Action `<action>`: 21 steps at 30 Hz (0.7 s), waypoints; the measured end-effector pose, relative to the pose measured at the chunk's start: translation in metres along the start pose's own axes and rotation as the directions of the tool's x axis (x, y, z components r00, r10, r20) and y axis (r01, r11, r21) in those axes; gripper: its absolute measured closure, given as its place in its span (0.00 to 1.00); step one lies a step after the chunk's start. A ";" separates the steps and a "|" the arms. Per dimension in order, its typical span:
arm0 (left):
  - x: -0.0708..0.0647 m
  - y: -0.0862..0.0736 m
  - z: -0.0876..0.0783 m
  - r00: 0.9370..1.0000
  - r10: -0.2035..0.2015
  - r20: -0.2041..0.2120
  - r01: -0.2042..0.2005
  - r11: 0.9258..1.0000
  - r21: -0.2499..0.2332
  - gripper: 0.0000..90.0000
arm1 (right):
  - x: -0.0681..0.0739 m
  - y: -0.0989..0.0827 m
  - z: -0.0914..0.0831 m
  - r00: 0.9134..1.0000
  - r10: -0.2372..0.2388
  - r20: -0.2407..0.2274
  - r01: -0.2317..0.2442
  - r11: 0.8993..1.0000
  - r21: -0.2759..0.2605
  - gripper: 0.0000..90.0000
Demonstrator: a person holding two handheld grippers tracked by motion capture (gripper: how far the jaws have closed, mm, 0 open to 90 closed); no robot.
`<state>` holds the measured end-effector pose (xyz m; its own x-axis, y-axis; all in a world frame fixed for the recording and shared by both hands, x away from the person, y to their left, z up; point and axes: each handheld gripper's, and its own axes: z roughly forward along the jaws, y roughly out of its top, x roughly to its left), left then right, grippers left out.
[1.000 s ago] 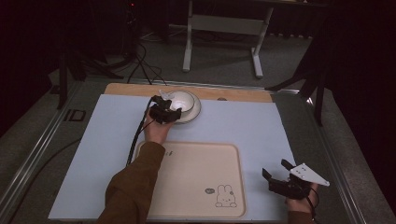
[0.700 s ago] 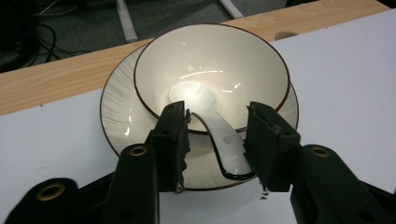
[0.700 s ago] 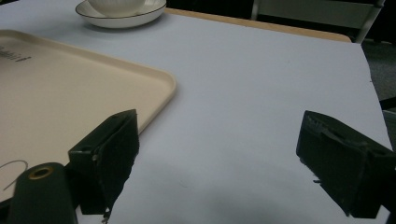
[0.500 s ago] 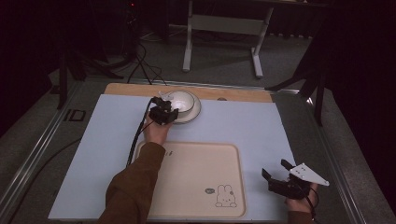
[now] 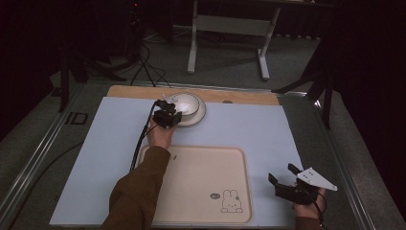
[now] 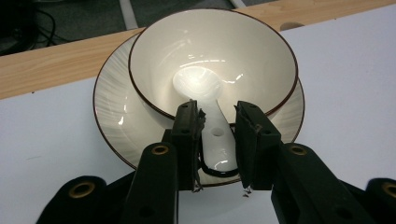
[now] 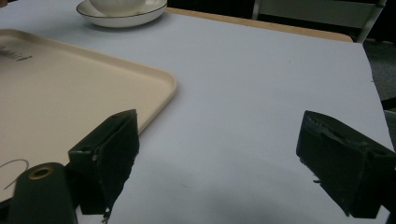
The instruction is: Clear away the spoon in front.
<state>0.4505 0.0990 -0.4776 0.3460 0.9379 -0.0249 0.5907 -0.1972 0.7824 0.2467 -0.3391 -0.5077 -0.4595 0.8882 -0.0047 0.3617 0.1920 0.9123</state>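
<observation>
I am taking the beige tray [image 5: 191, 184] as my landmark and working outward from it. Just off the tray's right edge, at the near side of the counter [image 5: 249, 129], my right tool [image 5: 286, 184] is hovering with its jaws spread wide and nothing between them; in the right gripper view only bare blue-white mat [image 7: 261, 93] is lying in the gap. I judge it is parked there to stay clear of the work.

Beyond the tray's far edge, toward its left end, my left tool [image 6: 217, 135] is reaching over the rim of a plate [image 6: 112, 116]. A white bowl [image 6: 261, 56] is sitting on that plate, and a white ceramic spoon [image 6: 215, 133] is resting with its scoop down in the bowl and its handle leaning out over the rim toward me. The left tool's jaws are standing either side of that handle, close against it, but I cannot tell whether they are actually pinching it yet. I judge the handle's lean is why I am approaching from the near side.

The bowl's rim is sitting right behind the jaw tips, so it is the thing in the way. Past the plate, a strip of bare wood [image 5: 239, 96] is edging the counter, with a white table frame [image 5: 230, 28] and floor cables [image 5: 148, 62] farther off.
</observation>
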 end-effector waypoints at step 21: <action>-0.001 0.001 -0.002 1.000 0.013 -0.018 -0.013 1.000 -0.005 0.82 | -0.001 0.000 0.000 1.000 0.002 0.002 -0.002 1.000 -0.001 0.15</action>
<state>0.4494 0.0986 -0.4760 0.3409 0.9401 -0.0034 0.5821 -0.2082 0.7860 0.2471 -0.3395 -0.5077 -0.4575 0.8892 -0.0034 0.3618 0.1896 0.9128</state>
